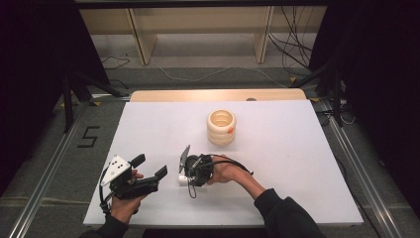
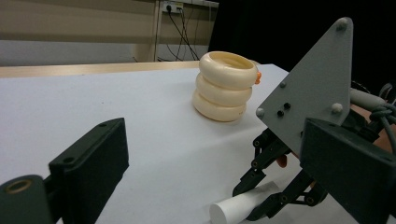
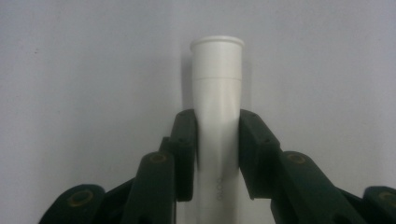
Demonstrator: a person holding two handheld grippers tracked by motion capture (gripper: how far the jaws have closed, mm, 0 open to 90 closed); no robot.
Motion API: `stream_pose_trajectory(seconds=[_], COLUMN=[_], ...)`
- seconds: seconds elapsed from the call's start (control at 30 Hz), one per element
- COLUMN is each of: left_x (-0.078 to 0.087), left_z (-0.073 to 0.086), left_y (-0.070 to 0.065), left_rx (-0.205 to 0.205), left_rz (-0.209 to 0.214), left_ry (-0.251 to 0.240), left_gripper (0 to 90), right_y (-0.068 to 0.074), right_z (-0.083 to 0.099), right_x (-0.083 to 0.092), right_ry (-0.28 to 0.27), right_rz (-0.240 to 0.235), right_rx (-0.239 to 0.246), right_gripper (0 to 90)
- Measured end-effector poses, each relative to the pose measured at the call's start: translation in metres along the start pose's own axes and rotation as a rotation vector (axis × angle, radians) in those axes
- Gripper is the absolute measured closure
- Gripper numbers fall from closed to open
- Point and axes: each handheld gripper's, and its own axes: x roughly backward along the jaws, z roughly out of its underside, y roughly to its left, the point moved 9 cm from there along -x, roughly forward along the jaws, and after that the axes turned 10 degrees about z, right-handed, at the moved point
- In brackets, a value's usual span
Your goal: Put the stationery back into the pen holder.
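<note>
A white plastic tube [image 3: 217, 93] with a lipped end lies on the white table top [image 1: 277, 163]. My right gripper [image 3: 217, 149] is shut on it, one pad pressed against each side of its middle. In the high view that right gripper [image 1: 185, 178] sits near the table's front centre, with the tube [image 1: 182, 180] poking out to its left. My left gripper [image 1: 150, 166] rests at the front left, open with nothing between its jaws. In the left gripper view it points toward the tube [image 2: 233, 207] and the right gripper's grey plate [image 2: 313, 88].
A stack of three cream rings [image 1: 221, 127] with a small orange piece on its side stands behind the grippers, mid-table, also in the left gripper view [image 2: 224, 86]. A wooden strip [image 1: 218, 94] borders the far edge. Cables lie on the floor beyond.
</note>
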Motion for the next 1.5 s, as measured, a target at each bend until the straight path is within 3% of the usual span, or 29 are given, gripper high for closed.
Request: stream_pose_trajectory(seconds=[0.37,0.77,0.87,1.17,1.5], left_x=[0.000,0.000,0.000,0.000,-0.001], left_z=[0.000,0.000,0.000,0.000,0.001], left_y=[0.001,0.001,0.001,0.001,0.000], left_rx=[0.002,0.007,0.006,0.002,0.001], left_rz=[-0.005,-0.007,-0.009,-0.006,0.001], left_ry=[-0.002,-0.007,-0.005,0.001,0.007], left_gripper=[7.3,7.3,7.3,7.3,7.3], right_y=[-0.009,-0.020,-0.024,-0.043,-0.059], right_z=[-0.004,-0.008,-0.008,-0.010,-0.002], right_x=[0.011,0.024,0.029,0.048,0.059], right_ry=[-0.066,-0.188,-0.205,-0.342,-0.439], right_rz=[0.039,0.043,0.065,0.117,0.184], right_rx=[-0.043,-0.145,-0.164,-0.304,-0.424], right_gripper=[69.6,69.8,69.8,69.8,69.7])
